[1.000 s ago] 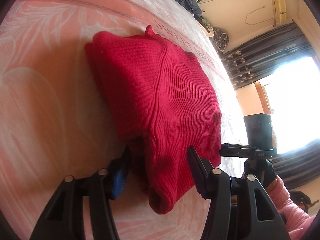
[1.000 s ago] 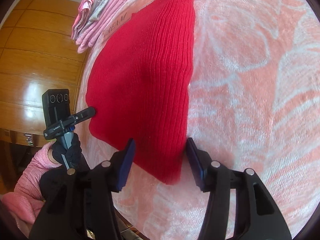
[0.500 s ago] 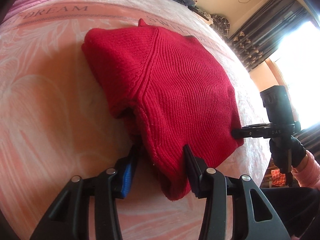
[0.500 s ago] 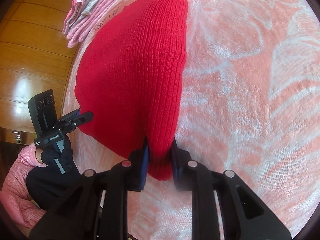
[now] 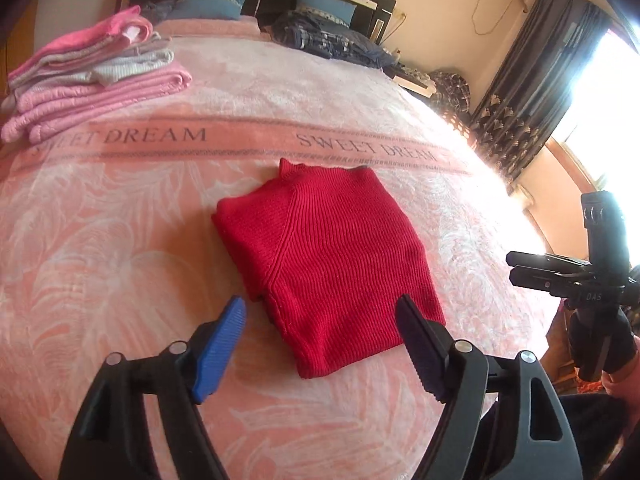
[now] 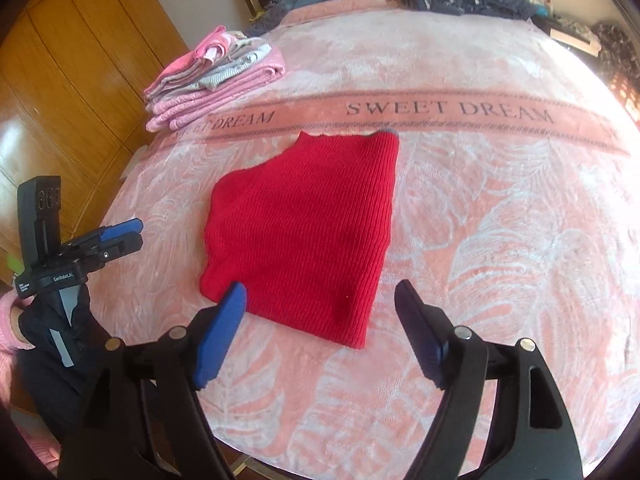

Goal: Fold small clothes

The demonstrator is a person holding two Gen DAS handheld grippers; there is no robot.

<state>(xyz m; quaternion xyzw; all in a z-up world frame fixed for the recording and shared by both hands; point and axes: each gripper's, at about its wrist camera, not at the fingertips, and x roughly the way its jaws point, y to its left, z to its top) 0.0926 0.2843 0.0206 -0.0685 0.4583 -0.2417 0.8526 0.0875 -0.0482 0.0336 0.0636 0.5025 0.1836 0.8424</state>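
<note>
A red knit sweater (image 5: 328,256) lies folded into a compact packet on the pink bed blanket (image 5: 120,264). In the left wrist view my left gripper (image 5: 320,299) hovers open over the packet's near edge, nothing between its fingers. The right gripper (image 5: 510,266) shows at the far right, held by a gloved hand. In the right wrist view the same sweater (image 6: 304,220) lies flat, and my right gripper (image 6: 321,284) stands open above its near edge, gripping nothing. The left gripper (image 6: 138,232) is off to the left of the sweater.
A stack of folded pink and grey clothes (image 5: 92,84) (image 6: 216,76) sits at the bed's back left. Pillows and dark bedding (image 5: 328,36) lie by the headboard. A wooden wardrobe (image 6: 72,80) stands left of the bed; curtains (image 5: 528,92) hang at the right.
Both grippers were closing on the sweater's near edge; now both have let go, opened wide and pulled back and up. The sweater lies flat and folded.
</note>
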